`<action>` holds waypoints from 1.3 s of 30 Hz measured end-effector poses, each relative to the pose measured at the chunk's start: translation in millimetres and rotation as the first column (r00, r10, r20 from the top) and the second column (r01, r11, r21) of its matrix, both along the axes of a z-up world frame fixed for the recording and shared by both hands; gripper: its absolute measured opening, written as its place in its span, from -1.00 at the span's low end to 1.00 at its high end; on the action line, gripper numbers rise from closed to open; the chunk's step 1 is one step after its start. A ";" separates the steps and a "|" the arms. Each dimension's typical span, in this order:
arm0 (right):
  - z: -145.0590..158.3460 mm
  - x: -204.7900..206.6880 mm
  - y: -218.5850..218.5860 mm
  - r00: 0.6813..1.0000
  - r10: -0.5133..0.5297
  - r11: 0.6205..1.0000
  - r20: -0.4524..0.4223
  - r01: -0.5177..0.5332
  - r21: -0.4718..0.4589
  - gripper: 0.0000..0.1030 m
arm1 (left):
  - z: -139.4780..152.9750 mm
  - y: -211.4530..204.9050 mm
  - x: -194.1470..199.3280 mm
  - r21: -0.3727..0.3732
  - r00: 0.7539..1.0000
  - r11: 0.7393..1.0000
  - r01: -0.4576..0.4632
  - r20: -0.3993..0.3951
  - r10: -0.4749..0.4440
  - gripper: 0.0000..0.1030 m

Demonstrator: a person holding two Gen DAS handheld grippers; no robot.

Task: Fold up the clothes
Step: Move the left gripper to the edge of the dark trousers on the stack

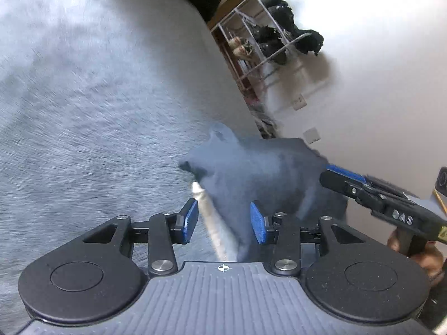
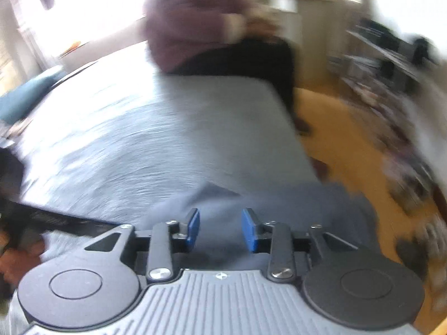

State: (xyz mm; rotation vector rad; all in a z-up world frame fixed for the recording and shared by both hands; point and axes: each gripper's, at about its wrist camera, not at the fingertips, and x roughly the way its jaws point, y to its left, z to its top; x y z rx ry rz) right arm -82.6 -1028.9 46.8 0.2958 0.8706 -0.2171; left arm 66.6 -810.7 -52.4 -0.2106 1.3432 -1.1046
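Both views blur the blue garment (image 1: 259, 173) on the bed (image 1: 97, 111)

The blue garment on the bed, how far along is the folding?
Done: little that shows; the blue garment lies bunched at the edge of the grey bed. In hand: nothing; the left gripper and right gripper are both open, hovering near it. Left: gripping, spreading and all the folds. Both views are motion-blurred.

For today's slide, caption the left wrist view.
Open left gripper over dark blue-grey garment on grey bedspread.
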 end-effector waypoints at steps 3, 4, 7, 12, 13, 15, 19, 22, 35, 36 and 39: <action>6.4 16.5 -18.1 0.992 0.127 0.992 -0.001 -0.127 0.000 -0.04 | -12.0 -11.9 9.0 0.007 0.997 0.999 -0.032 -0.071 0.032 -0.12; 8.3 17.9 -29.1 0.992 0.129 0.992 -0.003 -0.129 0.007 0.01 | -15.1 -14.6 12.2 0.011 0.995 0.999 -0.045 -0.092 0.046 -0.11; 8.9 20.9 -65.2 0.995 0.098 0.991 -0.012 -0.097 0.089 0.06 | -21.1 -20.5 19.4 0.005 0.988 0.997 -0.072 -0.135 0.072 -0.08; 1.6 48.1 -87.0 0.971 0.240 0.950 0.000 -0.235 0.204 0.16 | -33.5 -27.4 26.3 0.007 0.981 0.998 -0.060 -0.184 0.060 -0.02; -1.5 54.5 -85.2 0.959 0.282 0.938 0.003 -0.276 0.211 0.19 | -37.2 -28.8 28.6 0.005 0.978 0.998 -0.068 -0.197 0.068 -0.02; -9.0 66.2 -76.9 0.936 0.351 0.914 0.000 -0.343 0.219 0.23 | -42.6 -29.4 32.0 -0.005 0.974 0.997 -0.081 -0.210 0.078 -0.02; -10.2 73.8 -52.6 0.894 0.449 0.869 -0.007 -0.434 0.238 0.24 | -53.3 -22.0 37.6 0.003 0.965 0.997 -0.074 -0.253 0.072 -0.02; -0.3 65.7 -39.7 0.876 0.482 0.814 0.017 -0.455 0.363 0.25 | -53.7 -13.8 40.6 0.000 0.961 0.998 -0.064 -0.269 0.062 0.05; -7.1 -80.0 14.4 0.875 0.371 0.720 -0.310 -0.060 0.692 0.29 | -67.8 -18.4 43.5 -0.008 0.950 0.998 -0.068 -0.305 0.063 0.14; -4.1 -80.8 11.7 0.881 0.348 0.774 -0.321 -0.077 0.629 0.29 | -67.0 -19.0 42.7 -0.003 0.950 0.997 -0.078 -0.304 0.074 0.14; 4.8 -78.9 23.4 0.877 0.379 0.861 -0.295 -0.216 0.461 0.29 | -63.0 -20.2 40.7 0.012 0.949 0.994 -0.107 -0.297 0.106 0.12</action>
